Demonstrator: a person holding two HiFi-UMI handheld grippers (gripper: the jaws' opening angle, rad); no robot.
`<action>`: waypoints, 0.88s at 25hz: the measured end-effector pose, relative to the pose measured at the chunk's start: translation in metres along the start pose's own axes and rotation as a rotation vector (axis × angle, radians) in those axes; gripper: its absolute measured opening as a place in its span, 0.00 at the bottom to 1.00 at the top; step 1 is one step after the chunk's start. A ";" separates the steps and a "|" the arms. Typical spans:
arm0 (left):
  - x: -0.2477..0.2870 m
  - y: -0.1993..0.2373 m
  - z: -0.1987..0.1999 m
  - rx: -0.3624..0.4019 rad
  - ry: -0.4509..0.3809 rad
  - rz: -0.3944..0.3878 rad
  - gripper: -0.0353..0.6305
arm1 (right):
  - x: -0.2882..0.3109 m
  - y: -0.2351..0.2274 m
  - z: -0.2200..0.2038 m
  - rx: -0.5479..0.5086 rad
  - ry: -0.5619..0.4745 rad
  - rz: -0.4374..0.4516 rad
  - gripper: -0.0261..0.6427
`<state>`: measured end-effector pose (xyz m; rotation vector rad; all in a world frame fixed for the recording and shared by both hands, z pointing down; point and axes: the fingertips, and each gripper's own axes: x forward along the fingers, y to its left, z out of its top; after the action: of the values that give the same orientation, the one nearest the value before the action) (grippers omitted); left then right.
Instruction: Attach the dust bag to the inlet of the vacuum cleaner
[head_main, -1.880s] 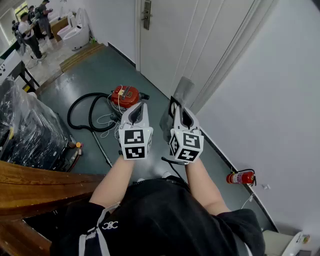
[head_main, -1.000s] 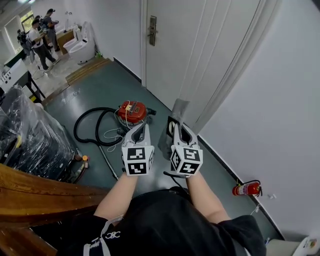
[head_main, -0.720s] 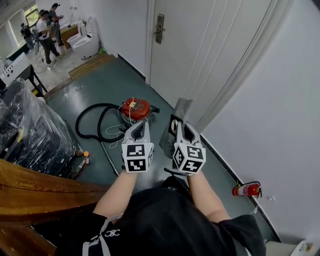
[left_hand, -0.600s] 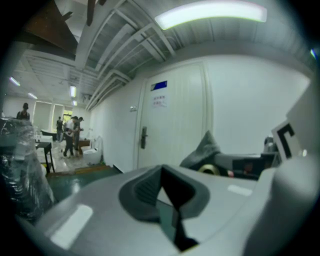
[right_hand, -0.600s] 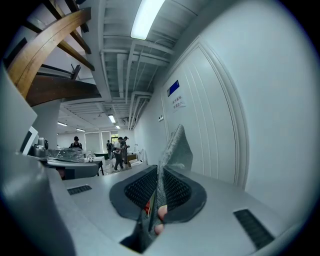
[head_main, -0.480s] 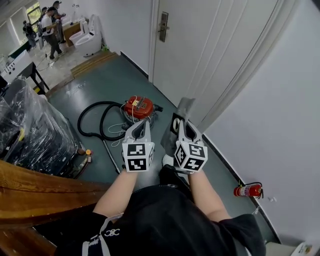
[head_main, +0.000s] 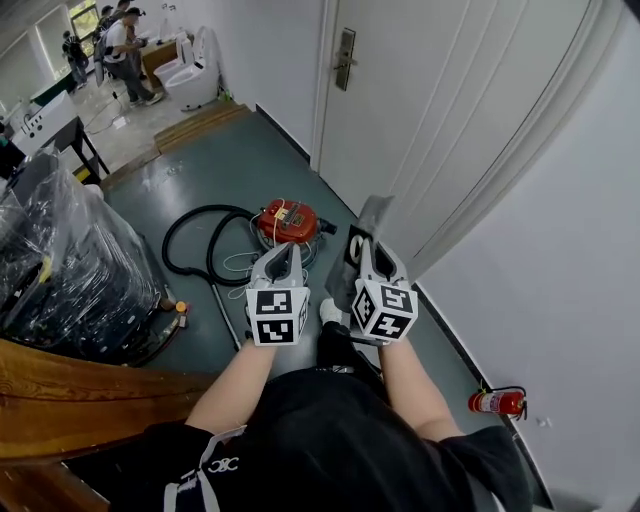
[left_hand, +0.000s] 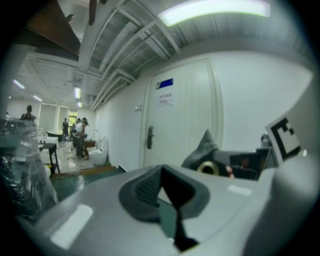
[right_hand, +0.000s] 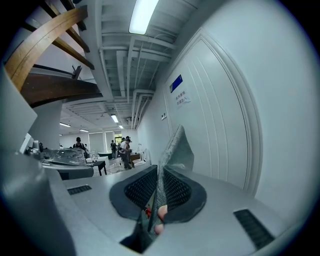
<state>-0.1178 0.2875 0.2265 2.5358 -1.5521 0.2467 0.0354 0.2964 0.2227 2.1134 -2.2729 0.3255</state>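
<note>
Chiefly, slip risk: the right gripper pinched only one edge of the grey woven-fabric dust bag. In my judgement so shallow a bite on limp cloth could let the bag slide out on the way to the machine.
Alignment risk: the bag's collar faced toward 9 o'clock, across to the other claw and not toward the machine. It would probably need turning before seating, and a one-sided hold could bend the collar or seat it crooked.
Approach risk: a black ribbed hose lay looped on the green floor at 10 o'clock of the grippers. A foot or the hanging bag could catch on it.
Bag appearance: soft, creased cloth, standing to a point above the jaws. It had a dark flat collar with a pale-rimmed round opening. No tear was visible.
Bag position: held in the air at 12 o'clock of the right gripper, just beside the left gripper. It was well apart from the red canister vacuum cleaner, which stood on the floor at 11 o'clock.
Left gripper: jaws pressed together, with nothing between them.
Inlet: could not be made out from here.
</note>
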 end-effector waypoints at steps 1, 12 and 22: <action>0.006 0.003 0.000 0.006 -0.003 0.012 0.05 | 0.009 -0.001 0.000 0.000 -0.001 0.009 0.08; 0.102 0.034 0.006 0.000 0.014 0.071 0.05 | 0.115 -0.029 0.004 -0.013 0.009 0.069 0.08; 0.152 0.043 0.003 0.010 0.035 0.074 0.05 | 0.166 -0.051 -0.006 0.088 0.064 0.076 0.08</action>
<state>-0.0874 0.1357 0.2593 2.4707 -1.6367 0.3076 0.0714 0.1312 0.2615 2.0270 -2.3483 0.4969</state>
